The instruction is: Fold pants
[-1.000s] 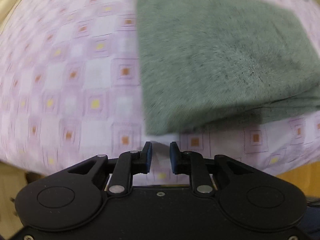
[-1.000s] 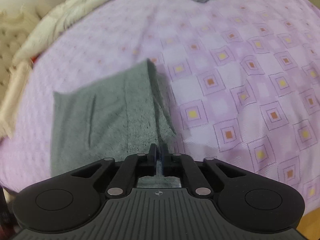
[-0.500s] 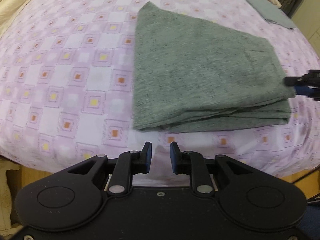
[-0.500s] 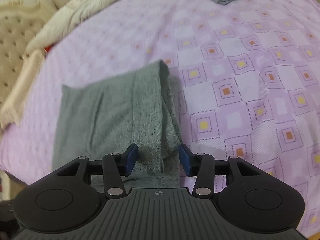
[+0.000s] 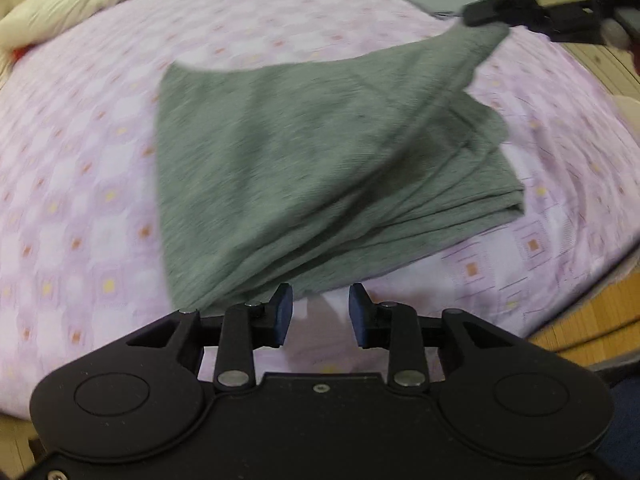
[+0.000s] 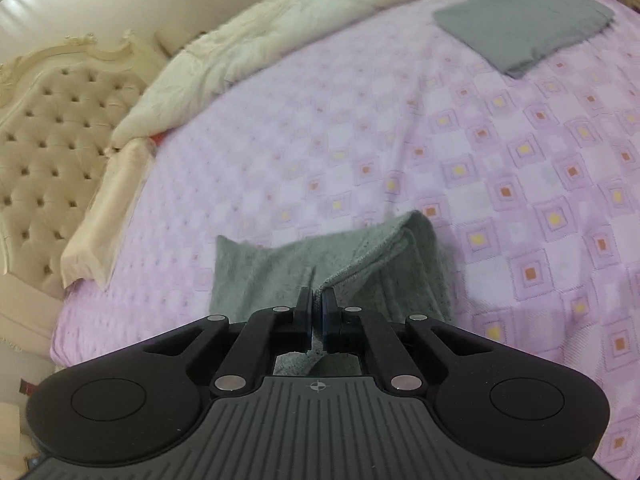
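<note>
— Progress? Where were the pants (image 5: 320, 160)?
— Folded into layers on the bed (image 5: 80, 160); one corner lifted by the right gripper (image 6: 317, 312), clamped on it; left gripper (image 5: 320, 312) opening, empty; final fold apparently remained.

Heathered grey-green knit on the folded pants (image 5: 320, 160), flecked darker. Lilac bedsheet (image 6: 360, 152) checked with white and mauve squares, each centred on a small yellow or orange square. Plain slate-grey folded cloth (image 6: 524, 24). Cream quilt (image 6: 288, 36); beige tufted headboard (image 6: 52, 140). Black gripper bodies, dark blue pads (image 5: 283, 312).
</note>
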